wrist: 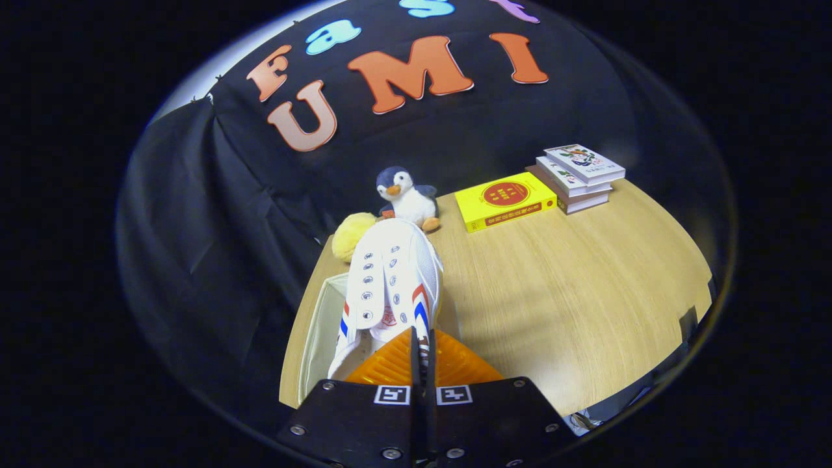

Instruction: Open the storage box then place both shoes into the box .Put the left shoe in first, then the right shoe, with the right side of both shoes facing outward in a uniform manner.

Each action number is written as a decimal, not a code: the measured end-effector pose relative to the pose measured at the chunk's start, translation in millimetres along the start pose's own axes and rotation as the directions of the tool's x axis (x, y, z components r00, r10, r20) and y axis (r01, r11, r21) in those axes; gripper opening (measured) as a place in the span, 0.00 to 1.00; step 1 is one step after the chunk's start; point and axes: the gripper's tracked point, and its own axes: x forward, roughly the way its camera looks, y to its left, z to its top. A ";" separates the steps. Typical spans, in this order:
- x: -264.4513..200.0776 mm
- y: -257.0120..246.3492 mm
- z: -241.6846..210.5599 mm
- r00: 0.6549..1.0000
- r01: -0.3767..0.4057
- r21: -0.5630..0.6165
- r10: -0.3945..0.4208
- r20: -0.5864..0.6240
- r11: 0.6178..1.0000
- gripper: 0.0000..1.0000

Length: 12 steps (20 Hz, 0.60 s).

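Observation:
A white sneaker (390, 279) with red and blue side stripes hangs from my gripper (422, 354), toe pointing away toward the plush toys. Both orange fingers (390, 367) are pressed together on the shoe's heel collar. The shoe hovers over the open white storage box (318, 325), which sits at the wooden table's left edge just left of the fingers; its inner wall shows, while the shoe and fingers hide much of its inside.
Beyond the shoe stand a penguin plush (406, 195) and a yellow fluffy ball (351, 235). A yellow book (506, 200) and a stack of books (578, 177) lie at the back right. Bare wooden tabletop (572, 286) spreads to the right.

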 end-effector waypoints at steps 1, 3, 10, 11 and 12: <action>4.6 5.1 -6.1 1.000 0.005 -0.009 -0.005 -0.012 1.000 0.00; 14.9 9.3 -16.0 0.999 0.028 -0.032 -0.029 -0.032 0.999 0.00; 38.4 7.1 -29.4 0.993 0.109 -0.111 -0.113 -0.033 0.988 0.03; 38.4 8.7 -29.4 0.993 0.107 -0.112 -0.111 -0.028 0.988 0.03; 38.9 8.3 -29.0 0.993 0.108 -0.118 -0.111 -0.025 0.987 0.03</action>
